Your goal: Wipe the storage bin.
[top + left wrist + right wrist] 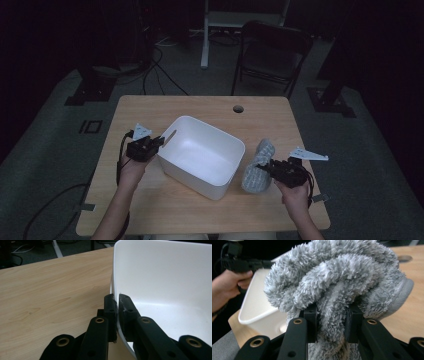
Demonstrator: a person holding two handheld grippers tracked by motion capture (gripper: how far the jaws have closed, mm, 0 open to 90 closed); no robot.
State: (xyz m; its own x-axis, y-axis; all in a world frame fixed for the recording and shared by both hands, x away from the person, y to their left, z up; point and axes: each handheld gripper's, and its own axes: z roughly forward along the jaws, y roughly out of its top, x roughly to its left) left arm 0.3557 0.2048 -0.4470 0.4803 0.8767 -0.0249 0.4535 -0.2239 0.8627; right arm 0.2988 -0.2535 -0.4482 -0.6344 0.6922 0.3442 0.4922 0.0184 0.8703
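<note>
**Bin pinched, slipper gripped**

The left gripper (pixel 117 305) clamps the white bin's (pixel 220 142) left rim at mid-table. The right gripper (pixel 331 315) squeezes the grey fluffy slipper (pixel 256 167), just right of the bin, near the table's (pixel 150 107) right edge.

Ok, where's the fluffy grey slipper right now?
In the high view the fluffy grey slipper is right of the white bin, clamped in the right claw near the table's right edge.
</note>
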